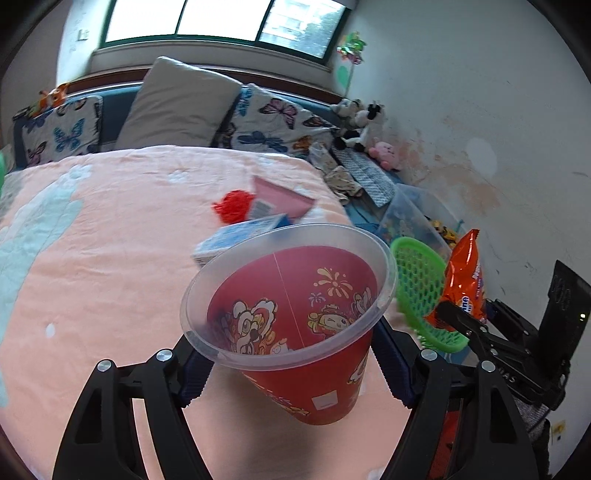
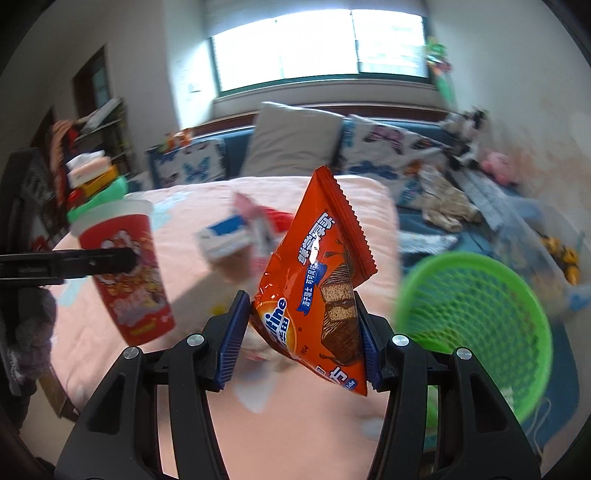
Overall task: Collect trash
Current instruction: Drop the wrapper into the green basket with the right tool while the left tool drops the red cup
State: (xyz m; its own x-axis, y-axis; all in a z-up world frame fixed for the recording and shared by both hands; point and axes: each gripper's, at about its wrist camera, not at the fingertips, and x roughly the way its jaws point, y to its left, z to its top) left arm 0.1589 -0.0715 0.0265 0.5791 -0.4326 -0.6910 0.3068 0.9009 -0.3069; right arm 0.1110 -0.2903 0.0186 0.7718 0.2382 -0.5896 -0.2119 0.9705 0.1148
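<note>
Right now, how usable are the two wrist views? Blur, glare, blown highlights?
Left wrist: the red cup in the left gripper is sharp, the boxes behind it smeared, the window blown out. Right wrist: the orange snack bag in the right gripper is crisp with slight glare; the green basket and bedding are motion-blurred, the window overexposed.

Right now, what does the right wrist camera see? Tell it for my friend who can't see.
The right gripper pinches an orange snack packet above a bed with a pink blanket. A green mesh basket waits to its right. To its left, the other gripper holds a red cup, and small boxes lie on the bed behind.
</note>
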